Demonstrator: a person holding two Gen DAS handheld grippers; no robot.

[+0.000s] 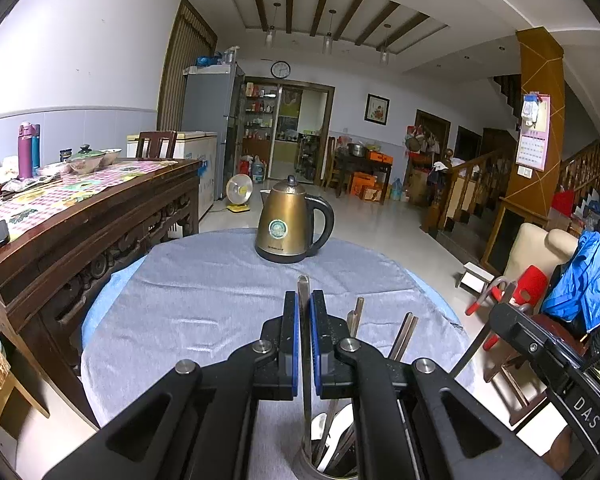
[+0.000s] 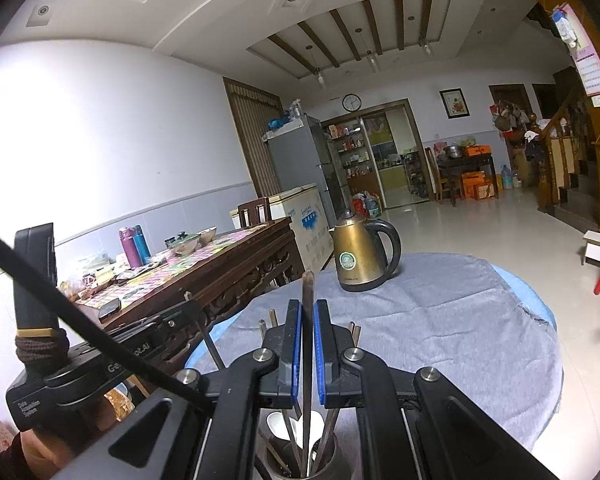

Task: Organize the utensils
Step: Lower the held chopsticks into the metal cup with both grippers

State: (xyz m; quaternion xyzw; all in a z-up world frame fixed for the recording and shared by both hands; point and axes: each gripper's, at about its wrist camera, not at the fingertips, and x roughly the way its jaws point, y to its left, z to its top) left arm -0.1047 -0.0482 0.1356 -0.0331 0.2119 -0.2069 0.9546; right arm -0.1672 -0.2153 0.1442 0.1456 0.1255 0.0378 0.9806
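Note:
A metal utensil cup (image 1: 300, 465) stands on the grey-clothed round table (image 1: 180, 300), right under both grippers. It holds a white spoon (image 1: 338, 428), chopsticks (image 1: 404, 336) and several metal handles. My left gripper (image 1: 304, 300) is shut on a flat metal utensil handle (image 1: 303, 285) that rises upright out of the cup. In the right wrist view the same cup (image 2: 277, 462) sits below my right gripper (image 2: 308, 308), which is shut on a slim dark-tipped utensil handle (image 2: 308, 284), also upright. Whether both hold one utensil I cannot tell.
A gold electric kettle (image 1: 292, 224) (image 2: 364, 256) stands at the far side of the round table (image 2: 440, 320). A carved wooden table (image 1: 80, 232) with bowls, bottles and a phone stands to the left. A chair with a blue jacket (image 1: 584, 284) stands to the right.

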